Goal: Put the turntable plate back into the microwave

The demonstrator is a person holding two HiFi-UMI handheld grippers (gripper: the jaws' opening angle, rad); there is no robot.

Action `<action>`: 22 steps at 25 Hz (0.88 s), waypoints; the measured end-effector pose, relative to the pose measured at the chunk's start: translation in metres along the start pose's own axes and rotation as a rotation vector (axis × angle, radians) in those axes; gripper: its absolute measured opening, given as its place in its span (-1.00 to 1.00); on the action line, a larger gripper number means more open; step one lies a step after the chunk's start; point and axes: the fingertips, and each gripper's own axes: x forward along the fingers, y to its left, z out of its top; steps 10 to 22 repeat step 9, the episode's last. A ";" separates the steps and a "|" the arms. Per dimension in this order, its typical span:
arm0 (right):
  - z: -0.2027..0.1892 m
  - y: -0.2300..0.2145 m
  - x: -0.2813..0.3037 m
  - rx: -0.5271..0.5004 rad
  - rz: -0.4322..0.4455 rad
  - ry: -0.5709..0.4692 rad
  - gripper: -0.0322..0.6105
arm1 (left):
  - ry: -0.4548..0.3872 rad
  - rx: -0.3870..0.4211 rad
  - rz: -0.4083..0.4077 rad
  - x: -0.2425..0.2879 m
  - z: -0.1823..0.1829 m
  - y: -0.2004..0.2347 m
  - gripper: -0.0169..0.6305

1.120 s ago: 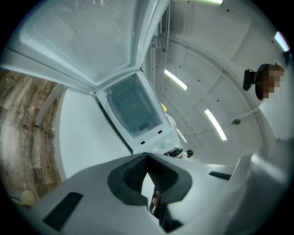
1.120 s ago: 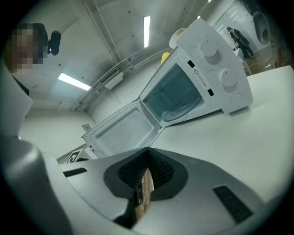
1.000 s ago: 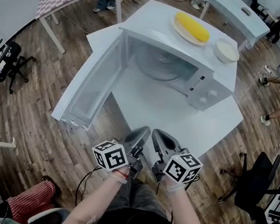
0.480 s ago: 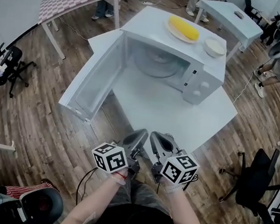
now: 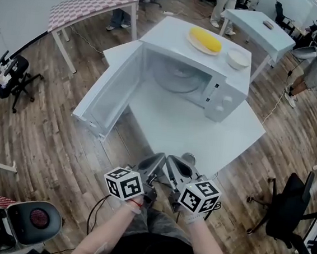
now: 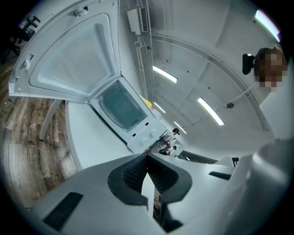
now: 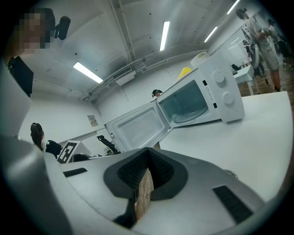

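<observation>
Left gripper, right gripper withdrawn | turntable plate far ahead, inside microwave

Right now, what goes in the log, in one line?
microwave: door open | turntable plate: inside | left gripper: shut, empty | right gripper: shut, empty

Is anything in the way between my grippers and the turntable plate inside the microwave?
Nothing visible. The door is swung open to the left, and the turntable plate lies in the cavity. The left gripper and right gripper hang at the near edge of the table, both shut.
</observation>
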 end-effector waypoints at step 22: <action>-0.004 0.005 -0.020 -0.013 0.009 -0.004 -0.84 | -0.015 0.012 0.015 -0.009 -0.011 -0.011 -0.91</action>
